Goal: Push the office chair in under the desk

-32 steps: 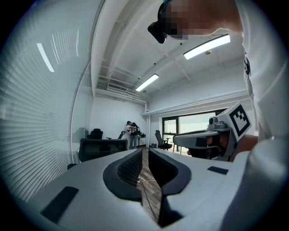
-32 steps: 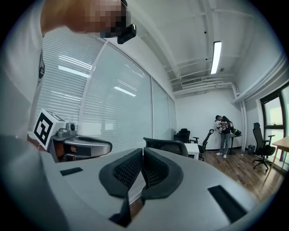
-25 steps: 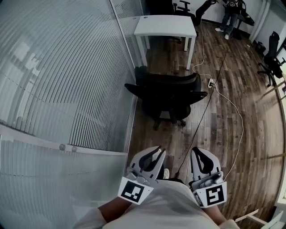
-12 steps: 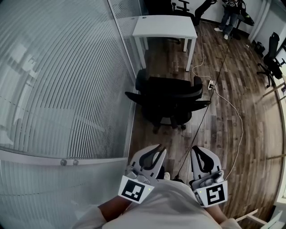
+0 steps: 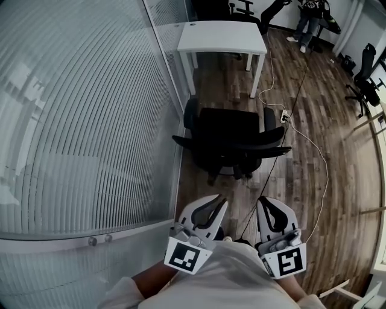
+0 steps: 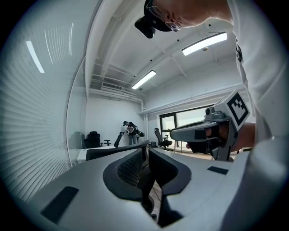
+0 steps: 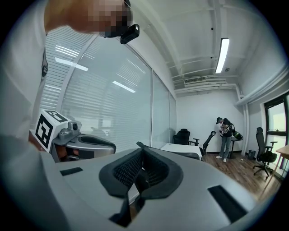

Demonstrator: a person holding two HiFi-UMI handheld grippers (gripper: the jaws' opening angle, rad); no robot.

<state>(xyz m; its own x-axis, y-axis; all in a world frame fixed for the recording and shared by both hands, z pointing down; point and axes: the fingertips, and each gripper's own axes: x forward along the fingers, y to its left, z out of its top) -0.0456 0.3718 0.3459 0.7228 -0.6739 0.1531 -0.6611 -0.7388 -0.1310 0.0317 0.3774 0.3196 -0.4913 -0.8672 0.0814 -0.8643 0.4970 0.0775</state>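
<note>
The black office chair (image 5: 232, 139) stands on the wood floor, its back towards me. It is in front of the white desk (image 5: 222, 35) and clear of it. Both grippers are held close to my body, well short of the chair. My left gripper (image 5: 218, 201) is shut with nothing in it, and my right gripper (image 5: 265, 202) is shut and empty too. Over the closed jaws of my left gripper (image 6: 147, 149), the left gripper view shows the chair's backrest top (image 6: 108, 152). Past my right gripper (image 7: 141, 151), the right gripper view shows the desk (image 7: 179, 148).
A glass partition with blinds (image 5: 90, 121) runs along the left, right beside the chair and desk. A white power strip (image 5: 283, 113) and cables (image 5: 319, 157) lie on the floor right of the chair. Another chair (image 5: 365, 72) stands far right, and people (image 5: 310, 18) stand at the back.
I have come a little closer: the chair and desk sit lower and larger in the head view, and the partition rail has slid down. Both grippers keep their pose.
</note>
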